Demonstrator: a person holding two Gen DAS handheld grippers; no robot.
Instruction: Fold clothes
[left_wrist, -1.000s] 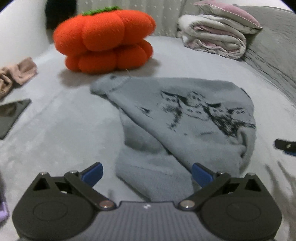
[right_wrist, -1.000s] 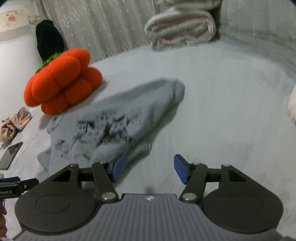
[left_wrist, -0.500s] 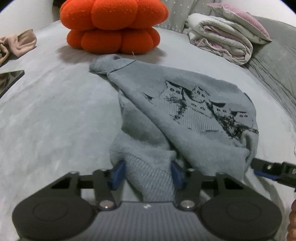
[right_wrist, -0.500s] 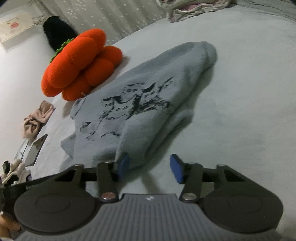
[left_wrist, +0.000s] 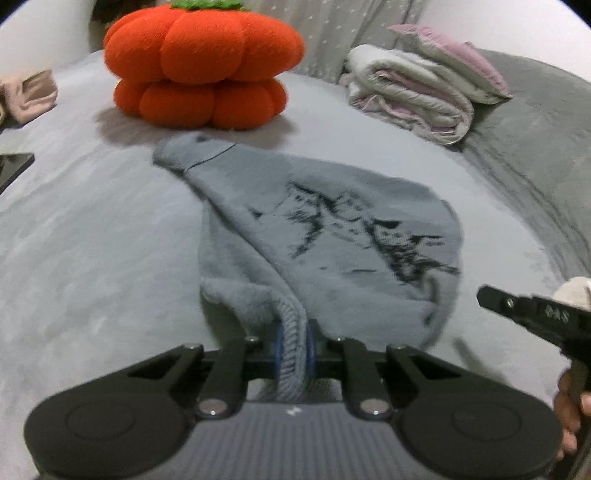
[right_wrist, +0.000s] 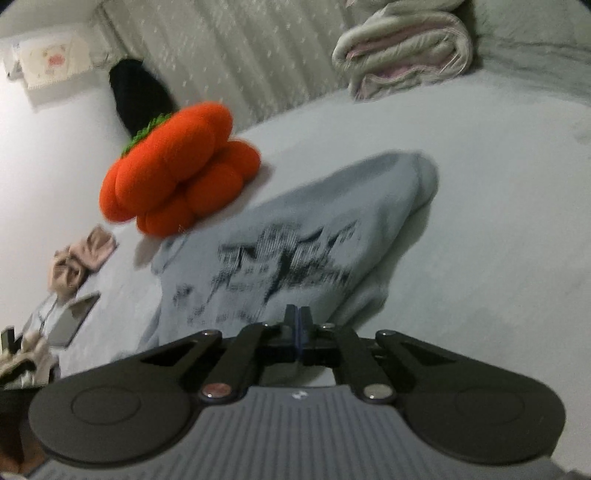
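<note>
**Both grippers clamp down at the sweater's near edge**

The bed (left_wrist: 74, 240), covered in grey, fills both views. On it, at frame centre, lies the grey sweater (left_wrist: 332, 240) with its dark printed motif, bunched rather than flat. An orange pumpkin cushion (left_wrist: 199, 70) sits behind it at upper left, and folded blankets (left_wrist: 413, 92) rest at upper right.

The left gripper (left_wrist: 294, 350), wide open 1 second ago, has just been closing and now pinches the sweater's ribbed hem (left_wrist: 291, 332) between its blue pads. The right gripper (right_wrist: 298, 328) has closed fully too; its pads meet at the sweater's edge, but I cannot tell whether fabric is caught. With 1 hold sure, lifting to spread the garment looks like the next step.
</note>
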